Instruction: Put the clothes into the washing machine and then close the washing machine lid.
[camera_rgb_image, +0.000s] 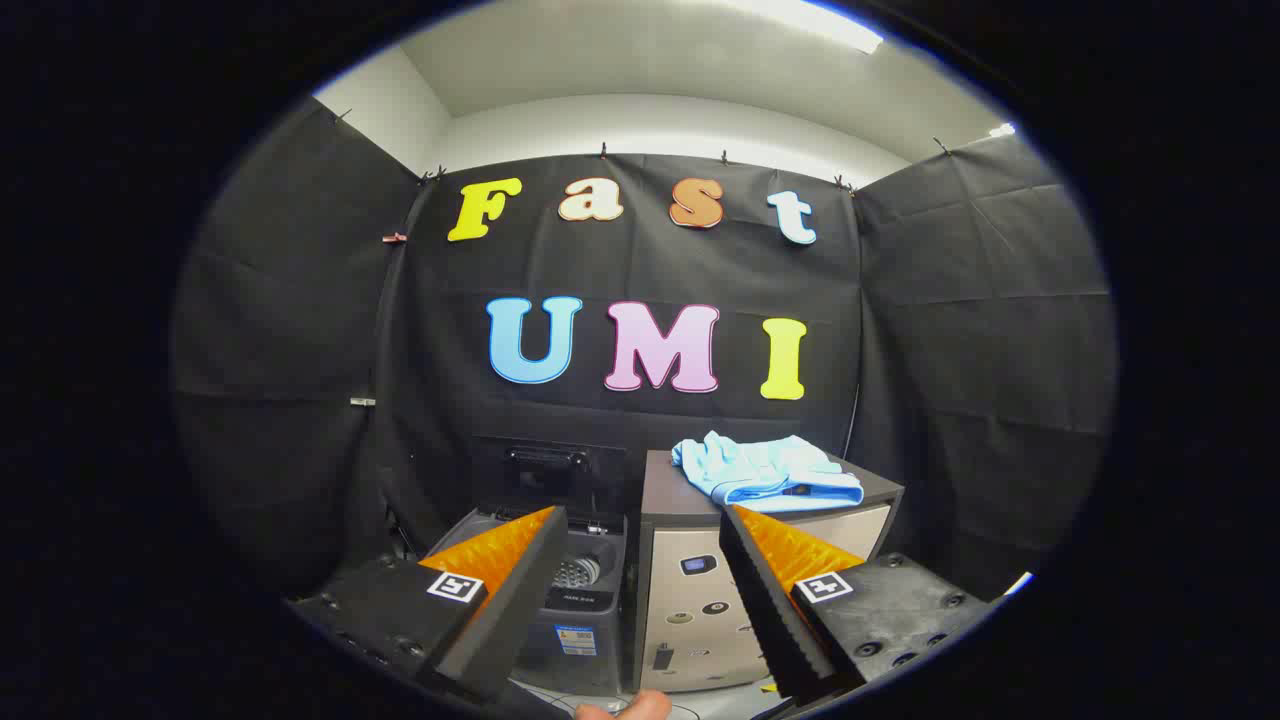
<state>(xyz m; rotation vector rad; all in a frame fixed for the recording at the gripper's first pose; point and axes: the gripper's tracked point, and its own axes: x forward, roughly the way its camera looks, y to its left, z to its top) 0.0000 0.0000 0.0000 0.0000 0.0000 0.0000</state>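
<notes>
A light blue garment (765, 472) lies crumpled on top of a beige cabinet-like appliance (700, 590), beyond my right finger. To its left stands a small dark top-loading washing machine (580, 600) with its lid (547, 468) raised upright at the back; the metal drum (576, 571) shows inside. My gripper (640, 520) is open, its fingers spread wide with nothing between them, held back from both machines. The washer sits beyond the left finger.
Black cloth walls close the booth in at the back and both sides. A fingertip of a person's hand (625, 708) shows low between the fingers. A pale floor strip (700, 700) lies in front of the machines.
</notes>
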